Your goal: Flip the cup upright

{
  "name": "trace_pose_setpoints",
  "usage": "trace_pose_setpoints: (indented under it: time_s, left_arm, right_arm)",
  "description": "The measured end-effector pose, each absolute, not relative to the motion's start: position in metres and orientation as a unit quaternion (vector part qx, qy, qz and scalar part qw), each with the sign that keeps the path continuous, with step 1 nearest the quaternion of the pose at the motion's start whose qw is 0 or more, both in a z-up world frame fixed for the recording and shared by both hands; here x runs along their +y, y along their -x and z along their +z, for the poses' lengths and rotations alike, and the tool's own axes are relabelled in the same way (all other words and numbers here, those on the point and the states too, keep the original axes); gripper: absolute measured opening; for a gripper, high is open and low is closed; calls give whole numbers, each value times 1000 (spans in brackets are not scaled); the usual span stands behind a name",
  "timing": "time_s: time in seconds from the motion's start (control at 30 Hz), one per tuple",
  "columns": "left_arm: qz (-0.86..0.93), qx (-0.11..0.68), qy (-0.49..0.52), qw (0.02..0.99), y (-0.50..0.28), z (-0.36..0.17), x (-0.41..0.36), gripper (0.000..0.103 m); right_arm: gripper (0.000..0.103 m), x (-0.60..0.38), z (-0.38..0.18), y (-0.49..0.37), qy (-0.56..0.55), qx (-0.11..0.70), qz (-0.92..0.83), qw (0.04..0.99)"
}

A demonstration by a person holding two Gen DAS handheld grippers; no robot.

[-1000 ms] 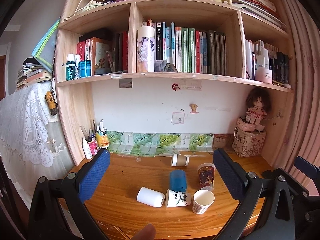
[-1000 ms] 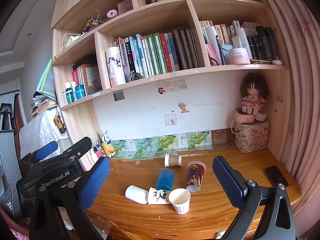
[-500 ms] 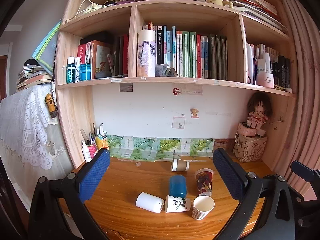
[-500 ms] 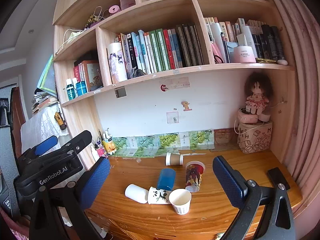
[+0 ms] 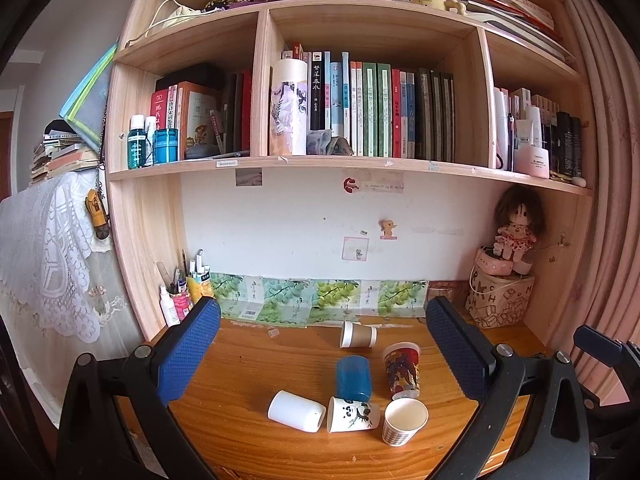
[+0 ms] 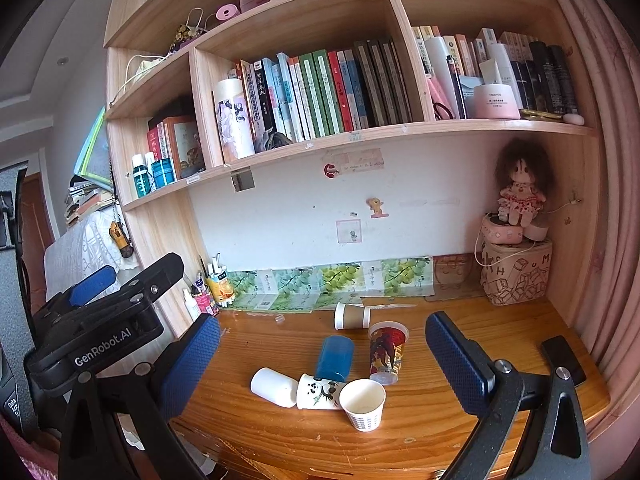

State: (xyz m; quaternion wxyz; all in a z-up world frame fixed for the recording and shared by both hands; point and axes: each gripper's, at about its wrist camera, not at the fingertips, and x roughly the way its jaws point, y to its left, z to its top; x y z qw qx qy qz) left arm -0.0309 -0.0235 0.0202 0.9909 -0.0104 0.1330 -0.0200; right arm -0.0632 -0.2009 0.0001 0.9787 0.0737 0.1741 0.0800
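Observation:
Several cups are on the wooden desk (image 5: 248, 364). A white cup (image 5: 296, 416), a panda cup (image 5: 353, 419), a blue cup (image 5: 353, 378) and a brown paper cup (image 5: 358, 335) lie on their sides. A checked paper cup (image 5: 405, 421) and a red printed cup (image 5: 402, 368) stand upright. The same cups show in the right wrist view: white (image 6: 274, 387), panda (image 6: 319, 391), blue (image 6: 334, 359), brown (image 6: 352, 315), checked (image 6: 363, 404), red (image 6: 387, 353). My left gripper (image 5: 322, 354) and right gripper (image 6: 322, 360) are open, empty, held back from the desk's front.
A bookshelf (image 5: 372, 108) rises over the desk. A pen holder with bottles (image 5: 180, 300) stands back left. A doll on a basket (image 5: 504, 280) sits back right. A black phone (image 6: 564, 360) lies at the right. A pink curtain (image 6: 616, 200) hangs at the right.
Both views have pulled back and risen slightly, so the cups sit lower and smaller. A fingertip seen at the left view's bottom edge is gone. The cups have not moved.

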Motion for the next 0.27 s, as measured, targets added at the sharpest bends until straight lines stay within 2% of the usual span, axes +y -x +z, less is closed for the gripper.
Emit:
trace_pose_setpoints:
  time_s: [0.27]
  left_arm:
    - [-12,149,12,989,30,17,-27,103]
  right_arm:
    - [103,-204,-4,58,-82,192,94,973]
